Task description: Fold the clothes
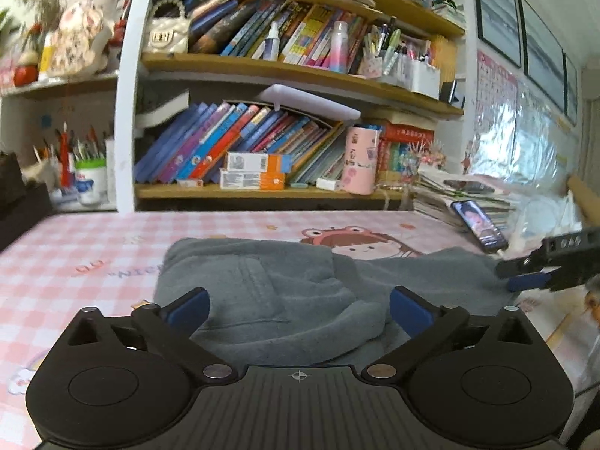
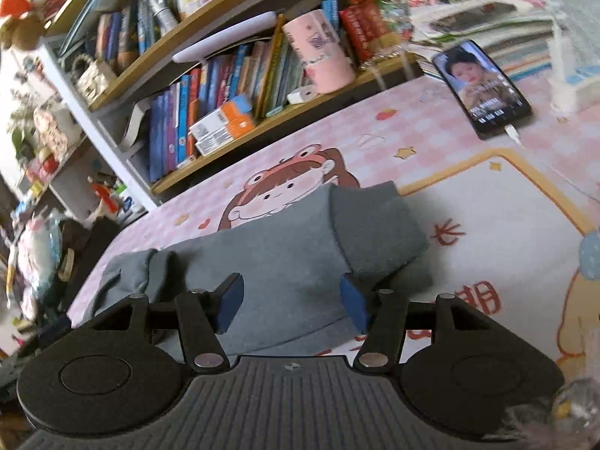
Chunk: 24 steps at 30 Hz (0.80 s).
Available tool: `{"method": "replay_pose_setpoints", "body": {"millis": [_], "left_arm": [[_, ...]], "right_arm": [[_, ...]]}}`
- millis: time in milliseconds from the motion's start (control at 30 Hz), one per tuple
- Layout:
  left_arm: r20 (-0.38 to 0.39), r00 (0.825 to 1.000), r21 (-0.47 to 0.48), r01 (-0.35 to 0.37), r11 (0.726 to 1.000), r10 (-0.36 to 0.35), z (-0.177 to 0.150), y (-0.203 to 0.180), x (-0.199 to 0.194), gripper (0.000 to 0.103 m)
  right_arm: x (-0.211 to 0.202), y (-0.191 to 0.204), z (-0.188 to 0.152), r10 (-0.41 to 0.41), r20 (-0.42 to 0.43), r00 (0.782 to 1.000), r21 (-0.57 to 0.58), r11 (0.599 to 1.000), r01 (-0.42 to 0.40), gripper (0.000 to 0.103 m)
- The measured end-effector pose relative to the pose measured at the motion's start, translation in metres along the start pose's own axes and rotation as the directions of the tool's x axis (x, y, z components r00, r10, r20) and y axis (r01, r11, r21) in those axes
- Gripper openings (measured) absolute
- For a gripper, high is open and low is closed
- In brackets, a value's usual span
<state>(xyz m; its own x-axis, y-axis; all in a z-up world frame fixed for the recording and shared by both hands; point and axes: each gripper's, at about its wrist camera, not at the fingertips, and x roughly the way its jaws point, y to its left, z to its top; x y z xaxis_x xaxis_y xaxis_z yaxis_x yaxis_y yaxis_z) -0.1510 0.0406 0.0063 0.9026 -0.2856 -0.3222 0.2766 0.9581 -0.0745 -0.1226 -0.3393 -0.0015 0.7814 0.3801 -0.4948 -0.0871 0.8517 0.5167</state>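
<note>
A grey fleece garment [image 1: 285, 292] lies bunched and partly folded on the pink checked cartoon cloth [image 1: 75, 247]. My left gripper [image 1: 298, 309] is open just above its near fold, with nothing between the blue pads. In the right wrist view the same garment [image 2: 292, 255] lies across the cloth with a folded-over end at the right. My right gripper [image 2: 290, 302] is open and hovers over its near edge, empty. The right gripper also shows at the far right of the left wrist view [image 1: 532, 275], at the garment's right end.
A bookshelf [image 1: 285, 191] packed with books, boxes and a pink cup stands right behind the cloth. A lit phone [image 2: 482, 88] on a cable leans at the back right beside a stack of magazines [image 1: 465, 198]. Pen pots [image 1: 88, 180] stand at the back left.
</note>
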Motion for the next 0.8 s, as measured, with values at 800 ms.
{"method": "replay_pose_setpoints", "body": {"millis": [800], "left_arm": [[0.03, 0.994, -0.133, -0.103, 0.986, 0.107, -0.032, 0.0, -0.065, 0.103]], "right_arm": [[0.002, -0.015, -0.015, -0.096, 0.036, 0.995, 0.201, 0.976, 0.087, 0.072]]}}
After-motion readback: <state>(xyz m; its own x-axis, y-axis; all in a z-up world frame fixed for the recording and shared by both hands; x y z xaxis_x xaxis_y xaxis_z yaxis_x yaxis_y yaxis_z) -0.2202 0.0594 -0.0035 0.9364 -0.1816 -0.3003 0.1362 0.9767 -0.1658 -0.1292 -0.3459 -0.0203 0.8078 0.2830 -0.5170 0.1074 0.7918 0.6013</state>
